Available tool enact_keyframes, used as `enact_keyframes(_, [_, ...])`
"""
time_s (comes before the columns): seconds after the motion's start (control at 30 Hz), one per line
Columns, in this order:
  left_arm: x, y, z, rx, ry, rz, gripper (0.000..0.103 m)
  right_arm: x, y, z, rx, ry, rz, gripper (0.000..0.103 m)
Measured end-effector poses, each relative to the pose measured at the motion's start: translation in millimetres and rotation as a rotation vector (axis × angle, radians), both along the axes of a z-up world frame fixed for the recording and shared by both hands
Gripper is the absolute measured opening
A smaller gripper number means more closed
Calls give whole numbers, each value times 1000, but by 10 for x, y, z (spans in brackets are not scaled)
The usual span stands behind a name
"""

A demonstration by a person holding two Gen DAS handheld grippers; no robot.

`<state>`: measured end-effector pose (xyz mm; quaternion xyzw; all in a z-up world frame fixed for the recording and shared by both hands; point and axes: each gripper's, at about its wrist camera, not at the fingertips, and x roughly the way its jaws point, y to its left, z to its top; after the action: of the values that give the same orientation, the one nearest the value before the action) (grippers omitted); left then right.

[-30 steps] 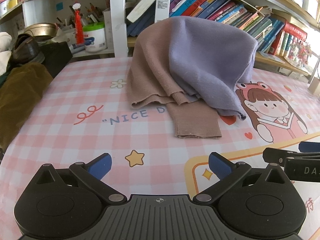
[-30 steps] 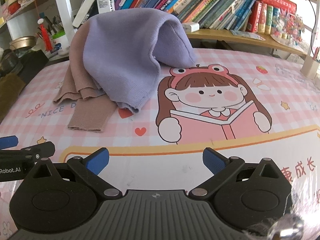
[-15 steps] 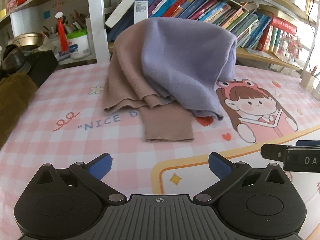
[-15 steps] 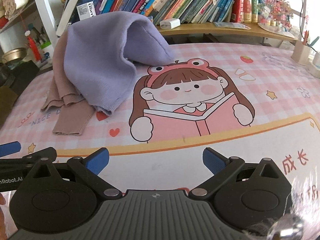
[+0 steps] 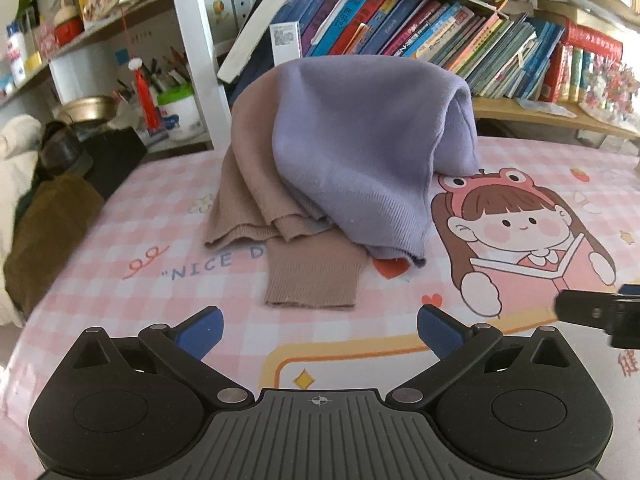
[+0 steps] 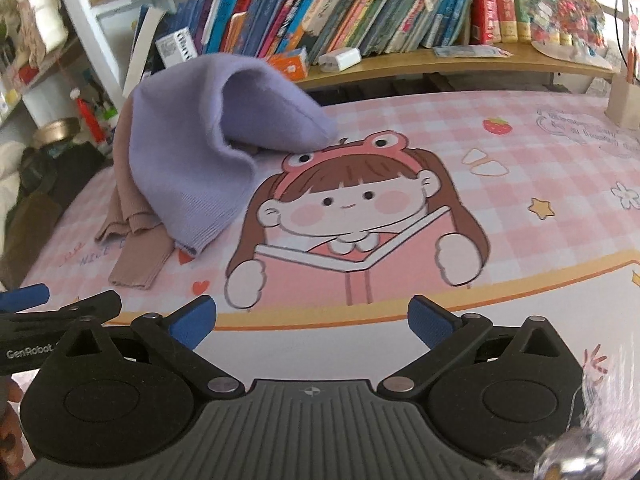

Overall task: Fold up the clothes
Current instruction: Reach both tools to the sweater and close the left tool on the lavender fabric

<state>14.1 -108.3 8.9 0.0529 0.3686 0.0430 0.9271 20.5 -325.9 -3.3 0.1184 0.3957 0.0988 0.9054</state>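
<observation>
A lilac knit sweater (image 5: 360, 152) lies heaped over a brown knit garment (image 5: 256, 184) at the back of the pink checked table cover (image 5: 120, 248). A brown ribbed sleeve (image 5: 314, 276) sticks out toward me. My left gripper (image 5: 320, 330) is open and empty, just short of that sleeve. In the right wrist view the lilac sweater (image 6: 188, 160) and brown garment (image 6: 132, 216) sit at the left. My right gripper (image 6: 312, 322) is open and empty, over the printed cartoon girl (image 6: 352, 216), well right of the pile. Each gripper shows at the other view's edge.
A shelf of slanted books (image 5: 440, 36) runs behind the table. Jars, a metal bowl (image 5: 86, 106) and a red tassel (image 5: 146, 92) stand back left. An olive-brown cloth (image 5: 48, 232) and dark items lie off the table's left edge. A small wooden block (image 6: 624, 100) stands far right.
Both views have swung right and moved closer: the clothes pile now sits more central for the left gripper and further left for the right. Both grippers stayed open; the pile has not moved.
</observation>
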Motion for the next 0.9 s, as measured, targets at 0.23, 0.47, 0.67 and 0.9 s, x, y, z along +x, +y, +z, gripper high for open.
enact_keyframes(0.23, [212, -311, 55, 84, -19, 31, 103, 21, -429, -91, 118, 28, 5, 103])
enact_keyframes(0.47, [561, -692, 103, 143, -47, 3, 103, 40, -756, -154, 216, 66, 14, 103])
enact_keyframes(0.67, [941, -930, 73, 285, -81, 33, 103, 27, -1033, -216, 363, 90, -62, 103])
enact_keyframes(0.9, [1261, -996, 36, 335, -107, 82, 103, 53, -1174, -255, 456, 123, -80, 103])
